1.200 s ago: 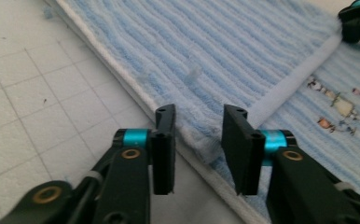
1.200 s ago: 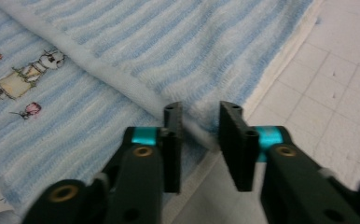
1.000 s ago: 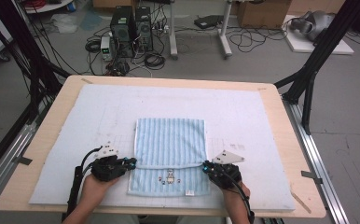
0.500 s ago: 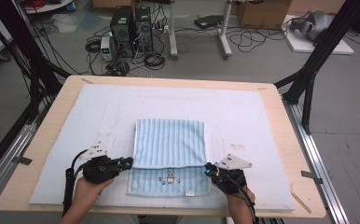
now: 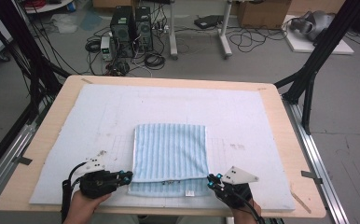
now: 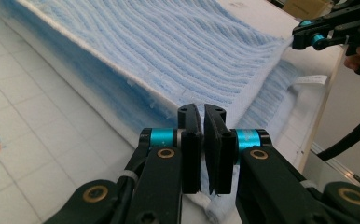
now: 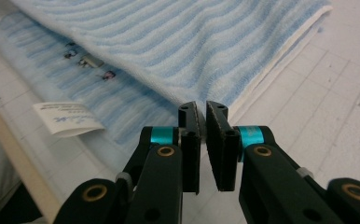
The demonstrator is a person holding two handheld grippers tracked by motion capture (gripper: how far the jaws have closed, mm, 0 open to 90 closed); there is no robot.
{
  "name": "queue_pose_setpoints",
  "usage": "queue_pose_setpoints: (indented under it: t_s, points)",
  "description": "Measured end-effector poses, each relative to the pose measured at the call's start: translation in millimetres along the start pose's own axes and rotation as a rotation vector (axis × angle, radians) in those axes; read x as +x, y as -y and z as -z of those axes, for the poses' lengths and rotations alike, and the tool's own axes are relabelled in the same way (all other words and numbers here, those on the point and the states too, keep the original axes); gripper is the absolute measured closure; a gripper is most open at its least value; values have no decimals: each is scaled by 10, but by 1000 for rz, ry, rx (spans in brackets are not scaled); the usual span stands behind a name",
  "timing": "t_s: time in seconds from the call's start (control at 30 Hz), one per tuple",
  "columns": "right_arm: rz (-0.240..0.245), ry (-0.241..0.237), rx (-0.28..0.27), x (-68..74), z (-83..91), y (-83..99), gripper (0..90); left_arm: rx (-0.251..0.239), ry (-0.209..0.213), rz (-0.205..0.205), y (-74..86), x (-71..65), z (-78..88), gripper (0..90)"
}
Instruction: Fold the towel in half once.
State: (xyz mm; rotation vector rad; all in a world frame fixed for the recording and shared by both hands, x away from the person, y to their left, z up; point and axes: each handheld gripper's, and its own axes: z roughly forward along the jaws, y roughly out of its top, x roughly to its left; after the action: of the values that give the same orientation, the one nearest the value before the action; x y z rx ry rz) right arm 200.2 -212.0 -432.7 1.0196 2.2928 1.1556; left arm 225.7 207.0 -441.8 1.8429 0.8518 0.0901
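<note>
A light blue striped towel (image 5: 169,151) lies folded on the white mat, with its lower layer and white label (image 5: 189,192) showing toward the near edge. My left gripper (image 5: 129,176) is shut on the near left corner of the top layer, and my right gripper (image 5: 209,179) on its near right corner. In the left gripper view the jaws (image 6: 202,112) pinch the towel's (image 6: 169,51) edge, which runs taut across to the other gripper (image 6: 299,37). In the right gripper view the jaws (image 7: 202,108) clamp the towel's (image 7: 192,42) corner, with the label (image 7: 68,119) at left.
The white padded mat (image 5: 122,112) covers most of the wooden table (image 5: 43,140). Black frame struts (image 5: 308,88) stand at the table's far corners. Computer cases (image 5: 131,23) and cables sit on the floor beyond the far edge.
Both grippers have moved toward the near edge of the table, drawing the top layer's edge with them over the lower layer. Both grips stay shut.
</note>
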Motion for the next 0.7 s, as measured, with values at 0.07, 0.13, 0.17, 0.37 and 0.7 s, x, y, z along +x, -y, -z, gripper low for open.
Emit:
queue_pose_setpoints:
  t_s: [0.07,0.13,0.17,0.37,0.7]
  points:
    - [2,-7,-6,28,34,14,839,8,5,-9,15,-14,26,850]
    - [6,-15,-12,60,69,30,839,12,14,-13,34,-35,56,850]
    - [9,-20,-15,75,86,39,839,15,20,-14,47,-46,71,850]
    - [8,-24,-3,160,138,156,839,43,49,-24,135,-115,105,850]
    - [-95,17,-41,60,179,186,592,-11,-32,25,40,7,120,596]
